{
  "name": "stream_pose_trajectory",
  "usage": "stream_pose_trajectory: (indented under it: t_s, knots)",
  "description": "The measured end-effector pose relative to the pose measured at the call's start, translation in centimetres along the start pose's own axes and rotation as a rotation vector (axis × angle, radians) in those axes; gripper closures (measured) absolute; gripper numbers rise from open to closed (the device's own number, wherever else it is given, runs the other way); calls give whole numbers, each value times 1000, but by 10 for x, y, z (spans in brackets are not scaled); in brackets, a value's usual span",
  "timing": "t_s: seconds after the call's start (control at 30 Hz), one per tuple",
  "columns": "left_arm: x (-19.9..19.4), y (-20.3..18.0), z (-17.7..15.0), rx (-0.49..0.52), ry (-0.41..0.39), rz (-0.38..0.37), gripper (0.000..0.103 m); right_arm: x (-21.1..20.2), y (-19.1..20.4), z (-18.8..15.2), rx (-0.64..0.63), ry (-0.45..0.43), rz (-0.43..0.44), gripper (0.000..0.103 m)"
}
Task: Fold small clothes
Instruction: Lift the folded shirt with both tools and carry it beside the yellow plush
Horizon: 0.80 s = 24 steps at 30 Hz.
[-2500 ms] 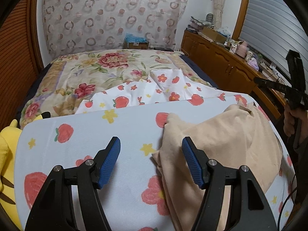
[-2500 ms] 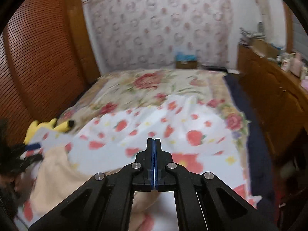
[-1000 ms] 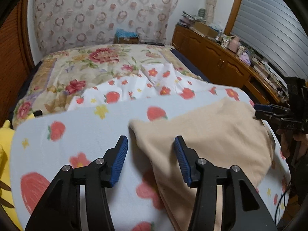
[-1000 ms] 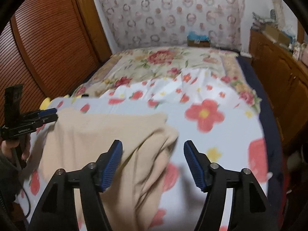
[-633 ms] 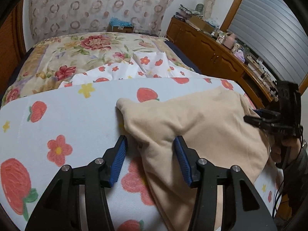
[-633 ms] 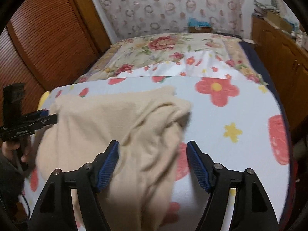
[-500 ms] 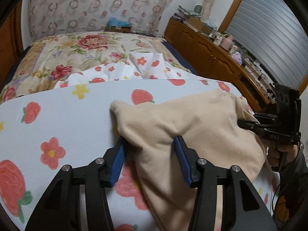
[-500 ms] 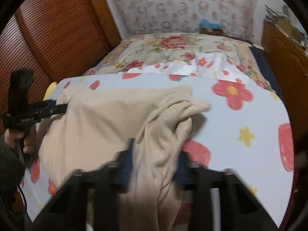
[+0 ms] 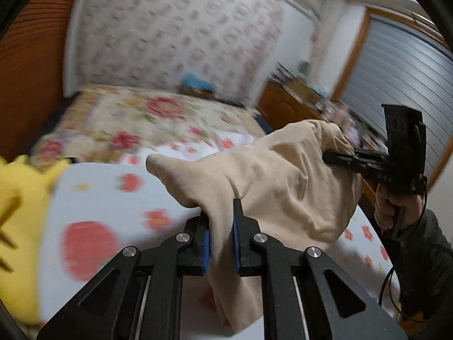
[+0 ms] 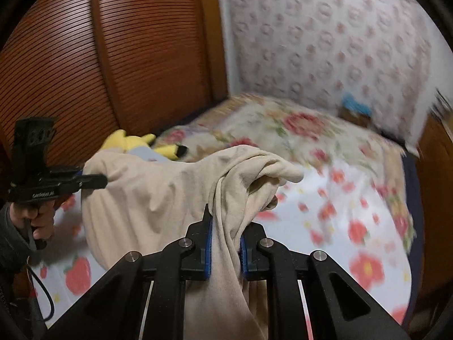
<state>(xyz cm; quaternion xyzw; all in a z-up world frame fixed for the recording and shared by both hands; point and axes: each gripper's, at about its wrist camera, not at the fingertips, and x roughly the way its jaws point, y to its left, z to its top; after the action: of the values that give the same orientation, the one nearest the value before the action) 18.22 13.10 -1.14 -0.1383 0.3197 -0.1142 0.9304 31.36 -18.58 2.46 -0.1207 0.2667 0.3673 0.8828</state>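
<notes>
A beige garment (image 9: 271, 181) hangs in the air between both grippers, lifted off the bed. My left gripper (image 9: 220, 232) is shut on one bunched edge of it. My right gripper (image 10: 225, 235) is shut on the opposite bunched edge of the garment (image 10: 158, 198). In the left wrist view the right gripper (image 9: 334, 157) shows at the right, its fingers clamped into the cloth. In the right wrist view the left gripper (image 10: 99, 180) shows at the left, holding the other side. The lower part of the garment drapes down below both grippers.
A white sheet with red strawberries and flowers (image 9: 119, 215) covers the bed (image 10: 354, 221). A yellow plush toy (image 9: 17, 215) lies at the bed's left edge (image 10: 133, 141). A wooden slatted wardrobe (image 10: 119, 56) stands left, a wooden dresser (image 9: 286, 107) right.
Both grippers have closed on the beige garment and lifted it off the sheet. The views are tilted up and blurred from the motion.
</notes>
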Motion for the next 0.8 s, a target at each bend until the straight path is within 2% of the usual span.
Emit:
stream_pose_trajectory:
  t_s: [0.13,0.27,0.5,0.57,0.67,0.7,0.77,0.8]
  knots:
    - [-34,44,-16,-72,-62,124,90,51,34,45,-119,-1,78,88]
    - [-55,75,-38,-136,-87,229,90,109,86,87,-233,33,135,88]
    - [-66,107,-64,-211,-93,355,90,198,177,137,-390,67,185,89]
    - [-65,113,-67,-233,-81,370,90,229,183,145,-404,94,195,89]
    - [-59,114,-72,-238,-57,420,89,256,197,153,-385,116,221,86]
    - [-58,115,-73,-240,-49,432,89,256,190,158,-373,121,218,85]
    - [-54,118,-74,-253,-28,447,88,276,185,162,-327,134,177,71]
    - [-54,121,-75,-257,-22,447,86,282,181,168,-307,124,135,68]
